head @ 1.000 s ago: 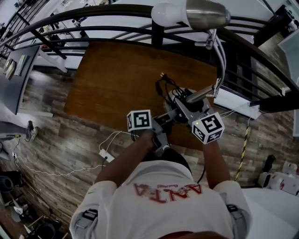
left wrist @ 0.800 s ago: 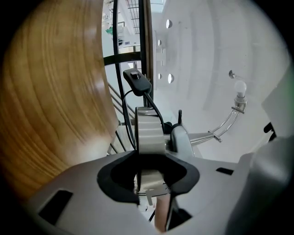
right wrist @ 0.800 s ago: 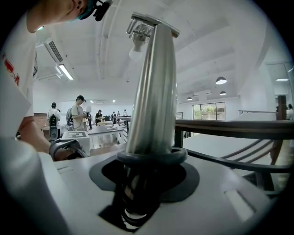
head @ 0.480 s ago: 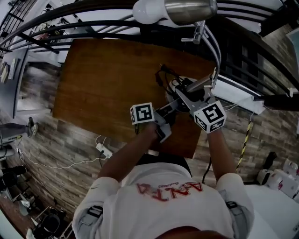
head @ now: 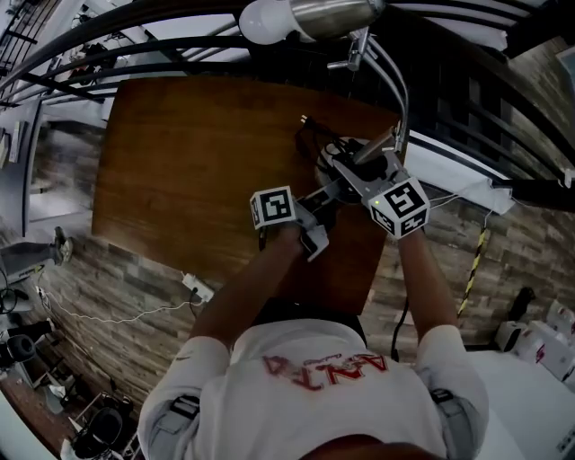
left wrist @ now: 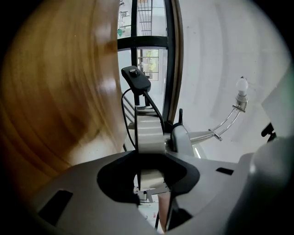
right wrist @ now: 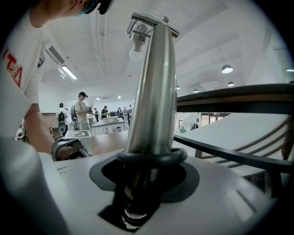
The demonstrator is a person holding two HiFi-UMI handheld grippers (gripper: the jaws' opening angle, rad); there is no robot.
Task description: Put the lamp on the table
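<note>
Brushed metal and a white bulb (head: pixel 263 20) make up the lamp (head: pixel 334 13), which both grippers carry over the far right part of the brown wooden table (head: pixel 198 153). In the head view its round base (head: pixel 346 154) sits above the tabletop near the right edge, with the curved neck arching up and back towards the black railing (head: pixel 108 40); whether the base touches the wood cannot be told. The left gripper (head: pixel 325 193) points roughly level, and its own view shows its jaws closed on the thin rim of the base, seen edge-on, with the wood filling that picture's left side. A black cord (head: pixel 310 144) with an inline switch (left wrist: pixel 136 78) trails off the base. The right gripper (head: pixel 364 171) tips slightly downward, and in the right gripper view its jaws stand fairly wide, clamped round the shiny upright stem (right wrist: pixel 154 92), a dark ring circling the stem just above them. Grey plank floor (head: pixel 117 269) shows beside the table.
</note>
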